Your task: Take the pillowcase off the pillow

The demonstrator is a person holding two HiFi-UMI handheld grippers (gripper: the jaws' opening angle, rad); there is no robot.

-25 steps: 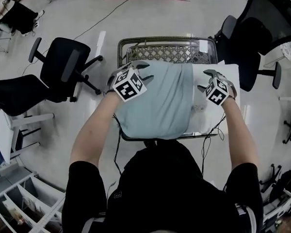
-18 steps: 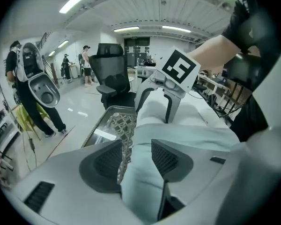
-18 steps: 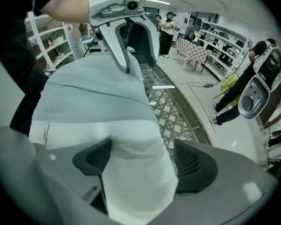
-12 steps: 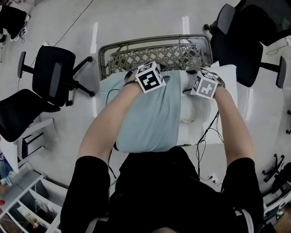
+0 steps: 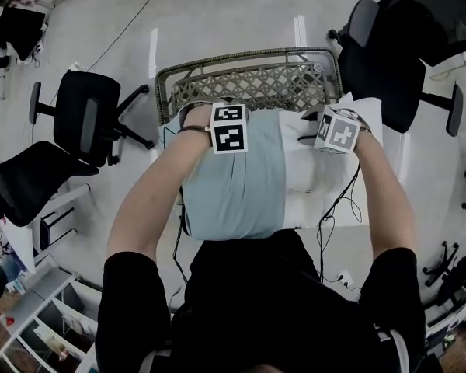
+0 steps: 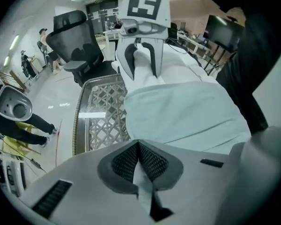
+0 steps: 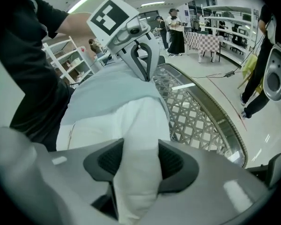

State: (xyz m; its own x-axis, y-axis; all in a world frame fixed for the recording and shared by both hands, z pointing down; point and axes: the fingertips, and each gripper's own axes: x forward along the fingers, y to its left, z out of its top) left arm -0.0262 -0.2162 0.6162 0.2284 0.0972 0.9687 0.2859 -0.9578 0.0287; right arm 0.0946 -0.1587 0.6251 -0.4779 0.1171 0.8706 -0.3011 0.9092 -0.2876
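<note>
Head view: mid-strip, pillow [image 5: 314, 181] lying on wicker stand [image 5: 248, 84]. Clamping pale-blue pillowcase [image 5: 241, 185] in left gripper [image 6: 139, 149] jaws; just closing right gripper [image 7: 139, 158] jaws on bared white pillow. Next, likely: pulling apart, keeping both grips firm.

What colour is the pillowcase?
The pillowcase is pale blue-green, clearest in the head view.

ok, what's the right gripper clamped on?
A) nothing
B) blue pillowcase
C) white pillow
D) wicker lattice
C: in the right gripper view the right gripper has just been closing, and its pads press a fold of the white pillow. The blue pillowcase lies beyond it.
</note>
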